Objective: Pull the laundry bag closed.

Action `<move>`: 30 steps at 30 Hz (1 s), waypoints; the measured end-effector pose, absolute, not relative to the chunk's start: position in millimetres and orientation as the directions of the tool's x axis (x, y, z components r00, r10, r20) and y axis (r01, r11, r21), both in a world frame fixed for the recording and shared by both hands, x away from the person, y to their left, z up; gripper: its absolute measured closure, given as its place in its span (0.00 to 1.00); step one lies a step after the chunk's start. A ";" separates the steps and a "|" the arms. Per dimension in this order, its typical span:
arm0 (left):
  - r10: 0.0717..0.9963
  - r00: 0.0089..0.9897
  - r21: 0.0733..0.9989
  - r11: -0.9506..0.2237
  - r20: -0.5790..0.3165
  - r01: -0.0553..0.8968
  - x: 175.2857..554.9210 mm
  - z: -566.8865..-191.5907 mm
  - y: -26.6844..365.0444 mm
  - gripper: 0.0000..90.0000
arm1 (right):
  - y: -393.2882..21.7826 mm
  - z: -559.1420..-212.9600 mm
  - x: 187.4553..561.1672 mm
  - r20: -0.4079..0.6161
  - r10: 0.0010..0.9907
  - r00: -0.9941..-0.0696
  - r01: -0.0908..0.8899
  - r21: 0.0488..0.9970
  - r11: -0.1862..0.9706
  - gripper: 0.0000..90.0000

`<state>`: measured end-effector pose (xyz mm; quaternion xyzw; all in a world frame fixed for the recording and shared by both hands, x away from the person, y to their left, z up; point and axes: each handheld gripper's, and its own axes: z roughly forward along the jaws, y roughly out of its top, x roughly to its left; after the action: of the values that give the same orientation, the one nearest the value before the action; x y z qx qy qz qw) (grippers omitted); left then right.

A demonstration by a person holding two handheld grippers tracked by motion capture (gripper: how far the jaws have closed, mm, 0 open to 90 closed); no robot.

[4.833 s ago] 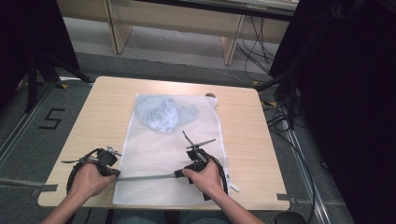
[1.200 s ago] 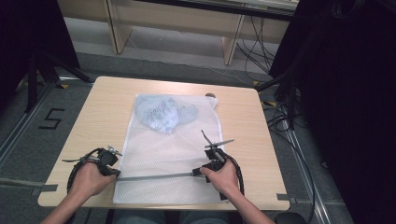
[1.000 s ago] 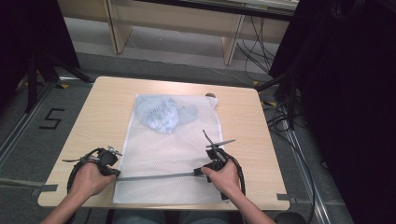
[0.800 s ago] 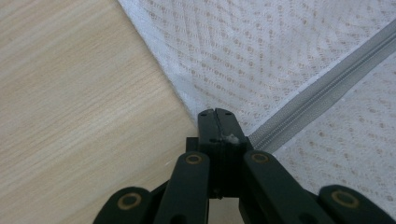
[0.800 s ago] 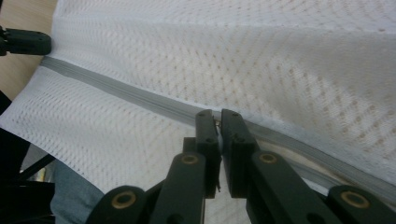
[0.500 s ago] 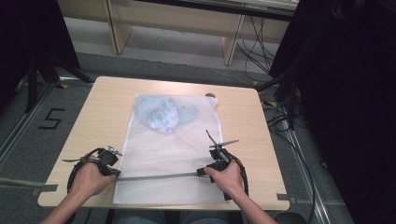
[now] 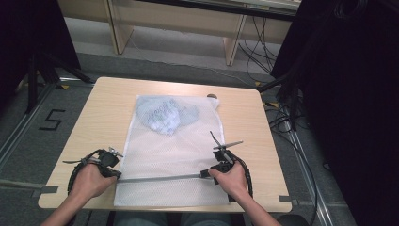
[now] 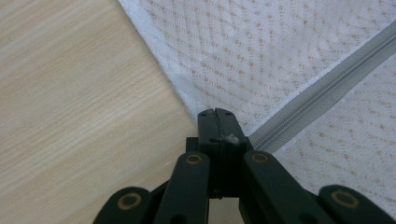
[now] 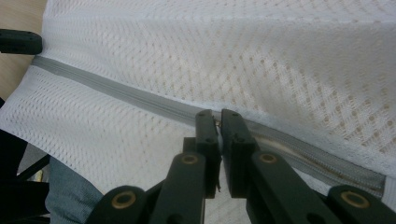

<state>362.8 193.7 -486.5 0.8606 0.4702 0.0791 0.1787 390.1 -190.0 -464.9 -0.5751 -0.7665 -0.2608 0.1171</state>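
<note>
Mesh laundry bag [image 7: 171, 155] lies flat on the wooden table [image 7: 108, 103], its near edge hanging over the person's side, with a bundle of pale blue cloth [image 7: 164, 115] inside at the far end. A grey zipper [image 7: 160, 178] runs across the bag near the person, between the 2 grippers.

At the zipper's left end, the left gripper [image 7: 113, 165] has its jaws clenched on the corner of the bag where the grey tape meets the mesh edge; the left gripper view shows the tips pressed together with a scrap of white fabric between them. This looks like the anchoring hold.

Toward the right end, the right gripper [image 7: 211, 172] is pinched over the zipper line; in the right gripper view the jaws stand almost together with something thin and metallic between them, likely the pull tab, though it is too small to be sure. Beyond those jaws the teeth look parted, while the stretch toward the left looks closed.

My reading: a zipping step is under way. The next move calls for a steady pull along the track while the left hold keeps the fabric taut.

Beyond the table are grey floor, a taped numeral 5 [image 7: 51, 121], cables [image 7: 291, 122] and wooden furniture legs.
</note>
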 end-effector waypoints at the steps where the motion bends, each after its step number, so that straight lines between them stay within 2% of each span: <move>1: 0.837 0.546 0.378 -0.496 -0.031 0.782 362.9 -486.2 193.8 1.00 | -192.3 -467.0 391.4 0.481 0.807 -0.343 0.930 0.293 0.221 0.97; 2: 0.838 0.545 0.382 -0.494 -0.030 0.781 362.7 -486.3 193.8 1.00 | -191.8 -465.3 390.5 0.491 0.813 -0.314 0.943 0.261 0.206 0.97; 5: 0.838 0.545 0.379 -0.496 -0.026 0.781 362.5 -485.8 193.6 1.00 | -194.0 -466.4 390.4 0.464 0.826 -0.321 0.937 0.283 0.205 0.97; 7: 0.836 0.548 0.380 -0.499 -0.026 0.779 362.6 -486.1 193.7 1.00 | -194.1 -464.9 389.7 0.485 0.820 -0.303 0.947 0.250 0.202 0.97; 10: 0.838 0.545 0.380 -0.496 -0.025 0.781 362.4 -485.9 193.6 1.00 | -193.4 -464.6 389.0 0.488 0.823 -0.292 0.949 0.258 0.184 0.97; 11: 0.838 0.545 0.380 -0.496 -0.025 0.780 362.4 -485.9 193.7 1.00 | -198.1 -466.8 391.2 0.471 0.814 -0.341 0.932 0.284 0.226 0.97; 12: 0.838 0.545 0.381 -0.496 -0.025 0.780 362.5 -486.0 193.7 1.00 | -196.7 -463.7 389.7 0.488 0.824 -0.290 0.952 0.237 0.195 0.97; 15: 0.838 0.545 0.379 -0.496 -0.027 0.781 362.7 -485.9 193.8 1.00 | -201.4 -465.2 390.2 0.470 0.831 -0.297 0.946 0.262 0.190 0.97; 18: 0.849 0.527 0.397 -0.472 -0.035 0.787 362.4 -487.9 192.1 1.00 | -204.5 -465.5 390.8 0.482 0.822 -0.302 0.946 0.255 0.198 0.97; 20: 0.837 0.547 0.381 -0.496 -0.032 0.781 362.8 -486.4 193.6 1.00 | -204.6 -464.2 390.4 0.482 0.828 -0.287 0.951 0.244 0.188 0.97; 21: 0.848 0.529 0.396 -0.475 -0.033 0.786 362.5 -487.9 192.5 1.00 | -206.5 -465.5 390.8 0.473 0.824 -0.311 0.943 0.261 0.206 0.97; 22: 0.839 0.543 0.386 -0.491 -0.030 0.781 362.6 -486.7 193.6 1.00 | -205.2 -464.2 389.7 0.481 0.832 -0.276 0.954 0.242 0.176 0.97; 26: 0.846 0.532 0.395 -0.478 -0.035 0.785 362.7 -487.8 192.6 1.00 | -210.4 -465.8 390.2 0.471 0.828 -0.304 0.944 0.264 0.196 0.97; 27: 0.846 0.531 0.398 -0.475 -0.038 0.785 363.0 -488.4 192.5 1.00 | -210.5 -464.6 389.8 0.475 0.833 -0.283 0.951 0.250 0.180 0.97; 28: 0.848 0.529 0.397 -0.474 -0.034 0.786 362.6 -488.0 192.3 1.00 | -213.6 -467.3 391.0 0.450 0.831 -0.326 0.932 0.300 0.204 0.97; 29: 0.843 0.537 0.393 -0.483 -0.034 0.783 362.5 -487.4 192.9 1.00 | -212.8 -464.5 389.5 0.469 0.837 -0.282 0.950 0.256 0.177 0.97; 30: 0.843 0.537 0.393 -0.483 -0.034 0.783 362.5 -487.4 192.9 1.00 | -215.0 -465.7 390.0 0.463 0.833 -0.303 0.944 0.269 0.193 0.97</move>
<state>362.5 192.9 -487.4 0.8571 0.4741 0.0818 0.1840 390.0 -215.0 -465.7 -0.5806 -0.7649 -0.2573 0.1075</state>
